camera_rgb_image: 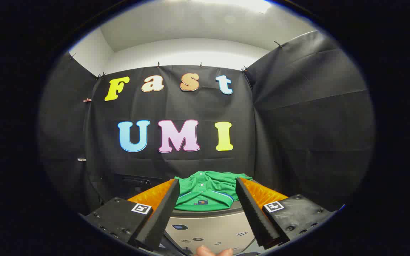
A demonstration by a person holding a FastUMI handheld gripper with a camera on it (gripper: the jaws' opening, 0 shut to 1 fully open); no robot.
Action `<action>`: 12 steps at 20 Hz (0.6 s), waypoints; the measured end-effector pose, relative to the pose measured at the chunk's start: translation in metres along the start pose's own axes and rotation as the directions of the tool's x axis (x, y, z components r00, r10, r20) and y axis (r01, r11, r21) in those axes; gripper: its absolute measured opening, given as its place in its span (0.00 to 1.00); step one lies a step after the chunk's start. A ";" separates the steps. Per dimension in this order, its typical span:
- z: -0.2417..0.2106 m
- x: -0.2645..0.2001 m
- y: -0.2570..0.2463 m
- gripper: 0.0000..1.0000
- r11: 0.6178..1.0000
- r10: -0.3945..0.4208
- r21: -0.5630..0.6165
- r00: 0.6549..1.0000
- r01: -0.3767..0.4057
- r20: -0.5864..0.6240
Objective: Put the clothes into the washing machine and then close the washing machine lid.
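- I see my gripper (pixel 208 185) held level, its two fingers (pixel 162 213) spread wide apart with nothing between the pads.
- A folded green polo shirt (pixel 206 192) lies just ahead of the fingertips, framed in the gap between them; neither finger touches it.
- The shirt has a buttoned collar placket facing away from me, a thin blue and white stripe across its near fold, and a small dark tag near the front edge.
- The shirt rests on an orange cloth (pixel 155 195) that spreads out to both sides behind the fingers; the shirt's near edge reaches the front of that cloth.
- Below the shirt and between the fingers I see the grey top of the washing machine (pixel 208 227), a smooth panel with a small dark window and a row of little round marks that I take for controls; I cannot make out what they say.
- The lid's position I cannot tell from here; the grey surface looks flat and closed under the shirt, but its seams are hidden.
- At the very bottom, under the grey panel, a fingertip of a person's hand (pixel 214 251) peeks in.
- Beyond the shirt hangs the black booth wall (pixel 297 124), with a pale ceiling above it.
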State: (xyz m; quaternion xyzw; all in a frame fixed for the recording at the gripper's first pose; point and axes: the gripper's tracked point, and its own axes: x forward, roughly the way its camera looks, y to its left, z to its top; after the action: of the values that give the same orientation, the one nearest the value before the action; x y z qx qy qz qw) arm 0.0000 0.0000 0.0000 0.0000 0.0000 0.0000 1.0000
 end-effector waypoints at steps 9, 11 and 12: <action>-0.008 0.002 -0.002 0.98 1.000 -0.024 -0.001 0.999 0.024 -0.027; -0.008 0.002 0.000 0.99 1.000 -0.020 -0.009 0.999 0.020 -0.028; -0.008 0.001 0.000 0.99 1.000 -0.019 -0.011 0.999 0.018 -0.029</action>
State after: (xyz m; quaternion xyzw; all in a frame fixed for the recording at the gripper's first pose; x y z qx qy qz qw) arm 0.0015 0.0003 -0.0083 -0.0053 0.0147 -0.0093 0.9998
